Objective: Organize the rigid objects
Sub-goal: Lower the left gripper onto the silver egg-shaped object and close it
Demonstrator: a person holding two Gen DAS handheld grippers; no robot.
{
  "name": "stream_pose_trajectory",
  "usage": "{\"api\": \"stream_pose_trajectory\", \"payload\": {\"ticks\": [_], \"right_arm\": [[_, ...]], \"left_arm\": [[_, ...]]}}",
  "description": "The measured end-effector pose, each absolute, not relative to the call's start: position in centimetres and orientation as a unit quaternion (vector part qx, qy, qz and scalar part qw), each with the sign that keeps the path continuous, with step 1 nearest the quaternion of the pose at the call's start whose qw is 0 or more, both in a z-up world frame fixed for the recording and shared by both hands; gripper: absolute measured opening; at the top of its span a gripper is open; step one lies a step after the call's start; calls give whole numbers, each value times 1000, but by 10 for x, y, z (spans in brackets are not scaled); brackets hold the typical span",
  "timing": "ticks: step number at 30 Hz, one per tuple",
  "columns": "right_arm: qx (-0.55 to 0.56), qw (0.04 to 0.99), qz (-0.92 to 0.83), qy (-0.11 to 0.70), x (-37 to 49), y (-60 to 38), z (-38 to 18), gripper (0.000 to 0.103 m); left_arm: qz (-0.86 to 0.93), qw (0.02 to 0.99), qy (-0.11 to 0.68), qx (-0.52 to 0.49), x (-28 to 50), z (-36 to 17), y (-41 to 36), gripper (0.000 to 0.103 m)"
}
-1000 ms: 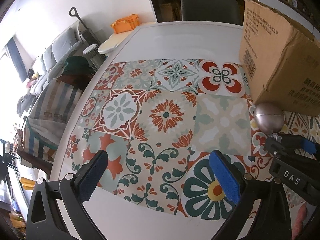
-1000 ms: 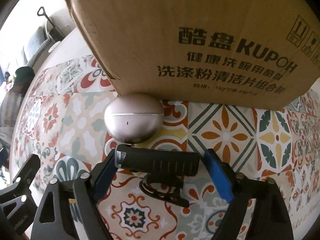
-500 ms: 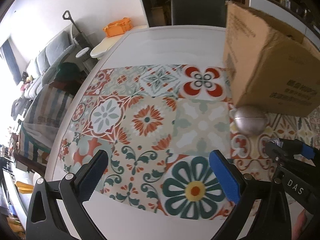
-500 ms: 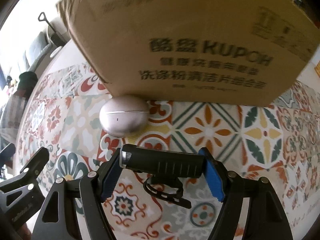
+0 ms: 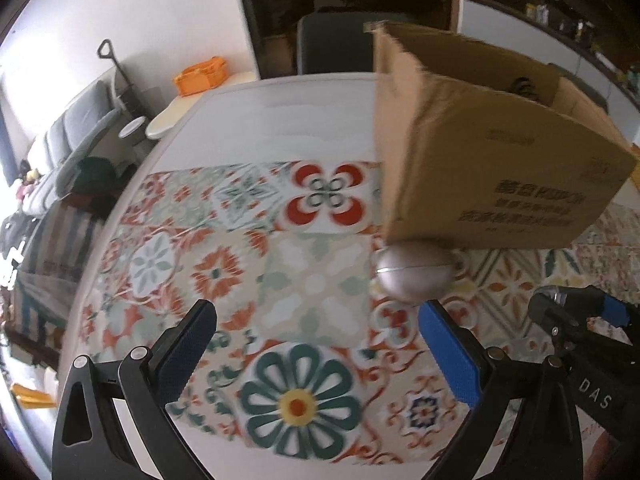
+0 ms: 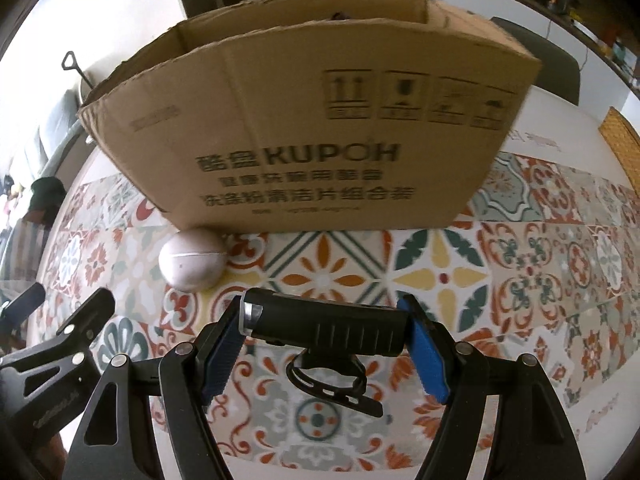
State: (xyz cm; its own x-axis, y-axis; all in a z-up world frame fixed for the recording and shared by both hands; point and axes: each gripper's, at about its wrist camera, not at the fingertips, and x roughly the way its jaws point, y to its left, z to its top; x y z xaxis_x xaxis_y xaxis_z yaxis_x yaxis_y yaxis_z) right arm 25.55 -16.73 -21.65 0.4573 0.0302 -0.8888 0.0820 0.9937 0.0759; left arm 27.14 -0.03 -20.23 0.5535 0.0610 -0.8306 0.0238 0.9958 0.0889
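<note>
White bench (image 5: 304, 120), round-edged, far part bare. Patterned tile mat (image 5: 224, 272) covers its near and middle area. Dark chair (image 5: 336, 44) at the far edge; a second chair (image 6: 560, 68) shows at the far right edge. Past the far left corner: small cream table (image 5: 176, 120) carrying an orange crate (image 5: 200, 76). Grey sofa (image 5: 72, 136) along the white wall (image 5: 140, 12). Striped cloth (image 5: 60, 236) off the left edge.
</note>
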Motion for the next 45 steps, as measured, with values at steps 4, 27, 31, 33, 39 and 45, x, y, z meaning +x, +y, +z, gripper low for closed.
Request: {"api": "stream_pose_trajectory", "payload": {"ticks": [4,27,31,33,39,45], "right_arm": [[49,854,-23,518,251,-184,-216,74],[65,847,-56,525,275,-246,-225,74],[66,846,-56,527,280,-242,-230,74],[66,846,-55,527,282,-242,-230,74],[63,845,-48,530,282,-222,-242,74],[61,846,-46,528,283,-217,-247,75]], "left_arm": [[-13,881,471,38,275,-210,-17,103],[-33,870,490,55,321,-260,-56,87],[-36,867,494,48,324,-266,-51,81],[-40,868,493,43,326,-267,-49,80],[-57,869,489,50,333,-266,-47,66],[-60,869,488,56,329,-262,-53,65]]}}
